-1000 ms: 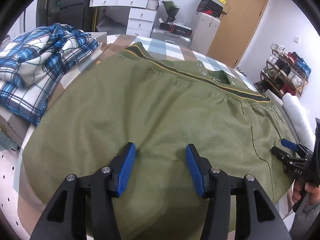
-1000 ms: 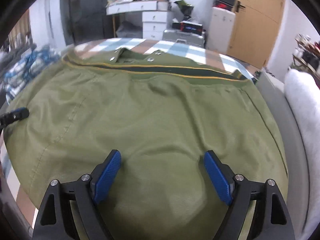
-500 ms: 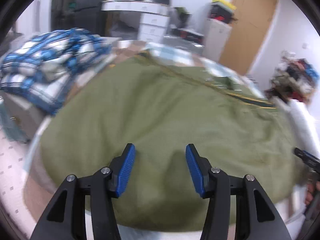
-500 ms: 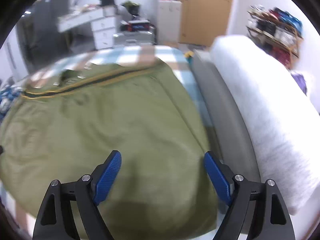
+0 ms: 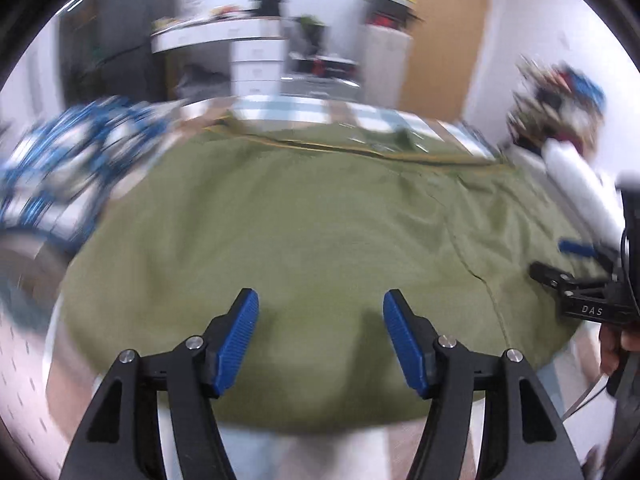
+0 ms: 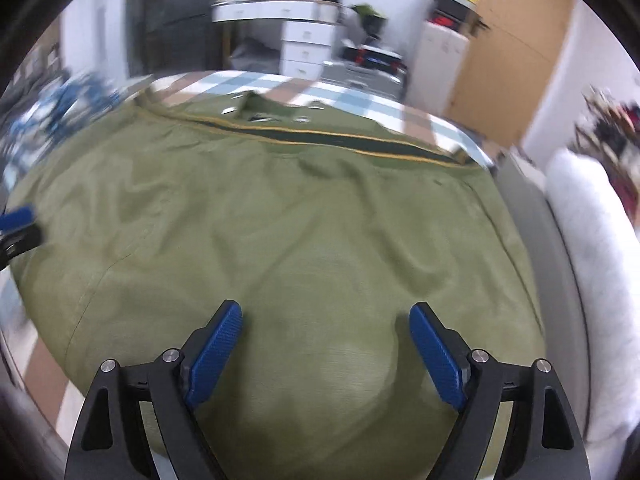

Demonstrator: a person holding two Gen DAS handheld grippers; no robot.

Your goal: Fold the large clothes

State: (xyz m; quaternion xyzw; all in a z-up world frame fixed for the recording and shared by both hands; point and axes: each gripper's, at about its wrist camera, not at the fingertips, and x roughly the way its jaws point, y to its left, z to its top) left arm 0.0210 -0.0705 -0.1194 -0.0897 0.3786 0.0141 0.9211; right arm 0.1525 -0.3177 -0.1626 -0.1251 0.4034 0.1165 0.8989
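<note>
Now both grippers have swung back over the jacket after the right one veered toward the bed's right edge. Left gripper and right gripper hang open, holding nothing, above its near hem; folding seems not yet begun.

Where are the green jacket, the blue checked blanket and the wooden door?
green jacket [image 6: 320, 216], right wrist view, middle of its back panel
blue checked blanket [image 5: 80, 152], left wrist view, blurred top folds
wooden door [image 6: 516, 44], right wrist view, its middle panel
</note>
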